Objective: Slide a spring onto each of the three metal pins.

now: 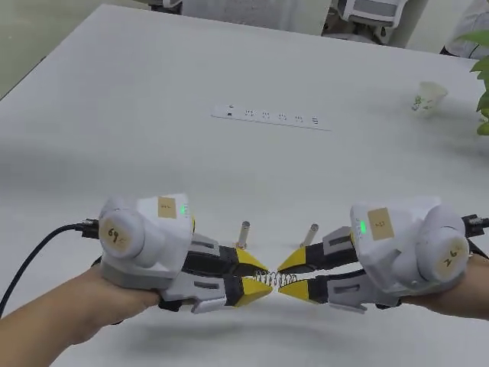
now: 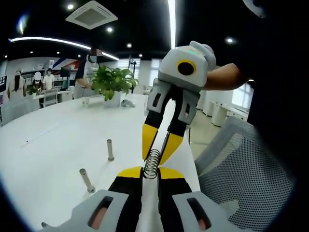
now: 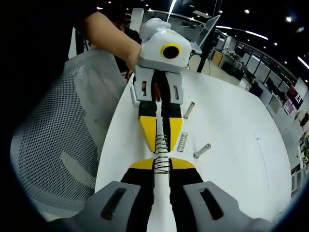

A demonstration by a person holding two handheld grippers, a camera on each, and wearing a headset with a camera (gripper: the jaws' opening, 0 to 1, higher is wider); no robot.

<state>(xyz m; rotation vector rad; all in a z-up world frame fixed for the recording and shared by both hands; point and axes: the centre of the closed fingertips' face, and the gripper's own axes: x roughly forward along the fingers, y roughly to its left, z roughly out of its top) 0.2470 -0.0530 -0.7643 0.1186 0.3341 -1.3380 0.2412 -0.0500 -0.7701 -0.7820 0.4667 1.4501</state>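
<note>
Nearest the person, the left gripper [image 1: 263, 280] and the right gripper [image 1: 284, 279] meet tip to tip just above the table [image 1: 153, 115]. One spring [image 1: 275, 279] bridges the small gap between them. Each tool's jaws are narrowed to about the coil's width and pinch one end of it, so the spring lies level, carried by both at once. I judge it is being handed across or re-gripped so that one open end comes free for a pin; it is on no pin yet.

Just beyond the tips stand the left pin [image 1: 243, 233] and the right pin [image 1: 311, 235], upright, bare and apart from each other. They are close enough to keep the carry short.

The head view gives the spring's level line, though the jaws overlap it there. The right gripper view looks along its length and shows the coils caught in both sets of yellow tips. It also shows a second spring [image 3: 182, 141] lying loose on the table near the pins.

Farther off lie a power strip [image 1: 271, 116] and, at the far right, a paper cup [image 1: 429, 98].
</note>
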